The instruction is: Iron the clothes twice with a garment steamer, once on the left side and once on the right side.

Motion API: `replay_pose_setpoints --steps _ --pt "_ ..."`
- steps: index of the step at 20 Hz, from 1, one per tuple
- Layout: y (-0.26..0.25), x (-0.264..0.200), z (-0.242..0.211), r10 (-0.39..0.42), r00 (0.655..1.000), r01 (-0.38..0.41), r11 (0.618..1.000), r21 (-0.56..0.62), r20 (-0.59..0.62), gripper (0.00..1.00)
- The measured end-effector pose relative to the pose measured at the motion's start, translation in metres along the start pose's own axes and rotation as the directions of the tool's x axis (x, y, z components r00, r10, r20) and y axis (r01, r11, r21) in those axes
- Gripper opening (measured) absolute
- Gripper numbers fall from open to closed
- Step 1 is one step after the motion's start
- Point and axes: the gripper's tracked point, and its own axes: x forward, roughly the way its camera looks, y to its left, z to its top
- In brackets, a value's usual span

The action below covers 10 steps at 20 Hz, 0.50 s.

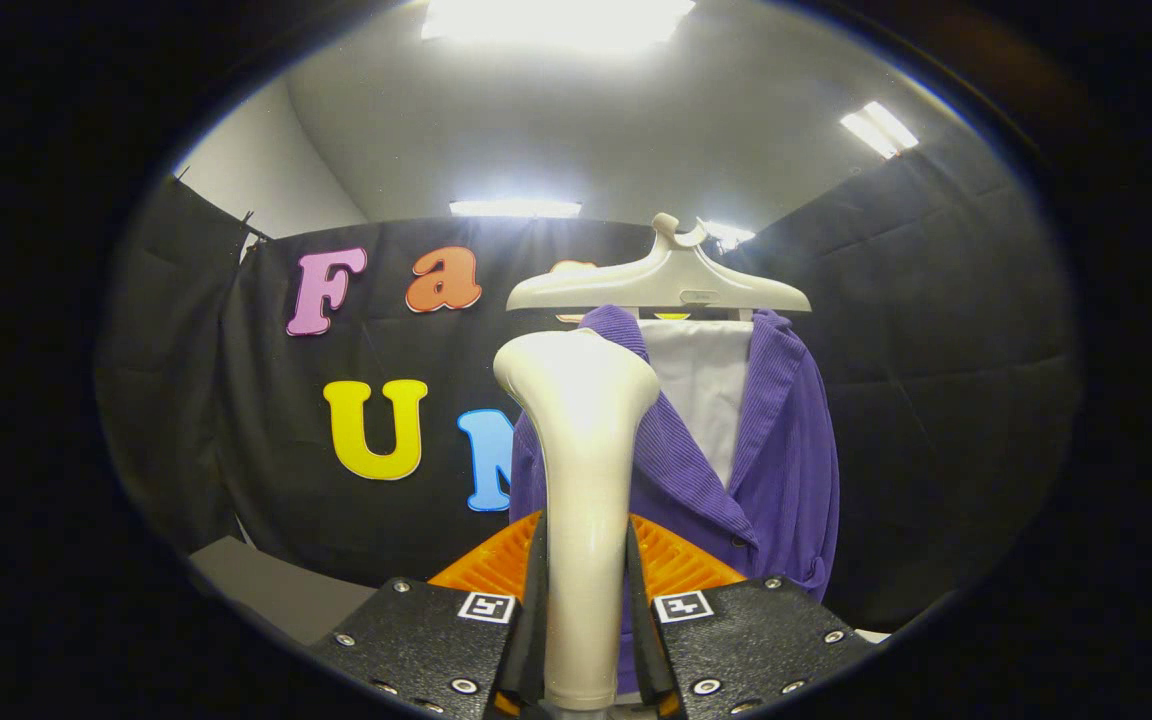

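Purple jacket [776, 470] and hanger [658, 283] just ahead.

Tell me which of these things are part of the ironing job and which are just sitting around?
Part of the job:
- garment steamer, clamped upright between the tool's fingers
- purple jacket, hanging beyond the steamer
- hanger carrying the jacket

Just there:
- grey surface low beside the tool
- ceiling lights

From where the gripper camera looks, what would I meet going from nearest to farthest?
The gripper, its fingers shut on the steamer handle → the steamer head → the purple garment on its hanger → the black cloth wall.
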Motion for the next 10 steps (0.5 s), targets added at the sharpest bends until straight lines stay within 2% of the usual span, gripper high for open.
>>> replay_pose_setpoints --steps 4,10 --pt "-0.003 0.011 -0.028 -0.005 0.999 0.005 1.0 0.009 -0.04 0.36" --pt "-0.013 0.003 -0.075 -0.025 0.994 0.025 1.0 0.006 -0.104 0.36"
